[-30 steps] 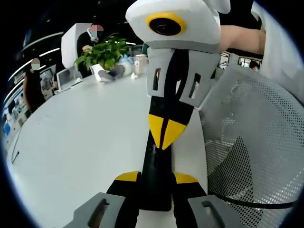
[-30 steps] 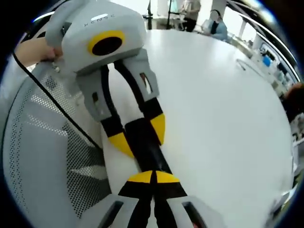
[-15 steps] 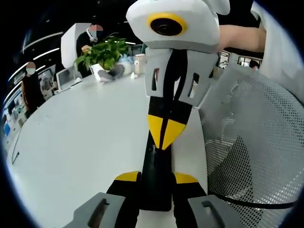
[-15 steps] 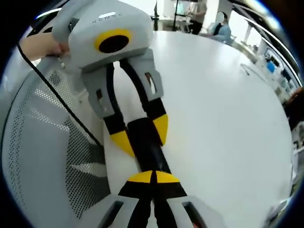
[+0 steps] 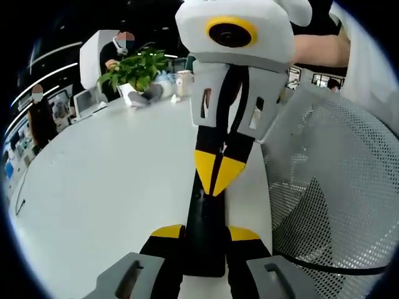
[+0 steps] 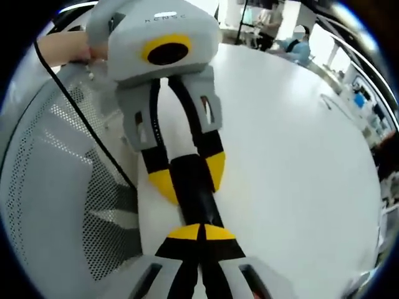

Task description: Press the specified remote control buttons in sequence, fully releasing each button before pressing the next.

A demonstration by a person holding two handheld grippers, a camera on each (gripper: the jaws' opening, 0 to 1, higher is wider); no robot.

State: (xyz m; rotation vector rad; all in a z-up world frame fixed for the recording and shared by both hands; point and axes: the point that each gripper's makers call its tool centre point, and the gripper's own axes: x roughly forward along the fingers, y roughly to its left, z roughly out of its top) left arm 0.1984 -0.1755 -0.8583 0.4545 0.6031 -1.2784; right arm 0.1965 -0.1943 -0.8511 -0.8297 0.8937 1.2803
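Note:
A slim black remote control (image 5: pixel 204 215) lies lengthwise over the white table, near its edge. My left gripper (image 5: pixel 206 233) is shut on the remote's near end, one yellow-tipped jaw on each side. In the left gripper view my right gripper (image 5: pixel 216 177) comes down from the top, shut, with its yellow tips resting on the remote's top face. In the right gripper view the right gripper (image 6: pixel 201 232) has its tips together on the remote (image 6: pixel 194 199), and the left gripper (image 6: pixel 190 177) clamps the far end. The buttons are hidden.
The round white table (image 5: pixel 106 187) stretches away to the left. A grey mesh chair back (image 5: pixel 330 187) stands close beside the remote, with a black cable (image 5: pixel 324 266) across it. A potted plant (image 5: pixel 134 71) and small items sit at the table's far side, with people beyond.
The body of the right gripper has swung slightly sideways, and its view has shifted with it. Its tips stay on the remote. The left gripper and remote have not moved.

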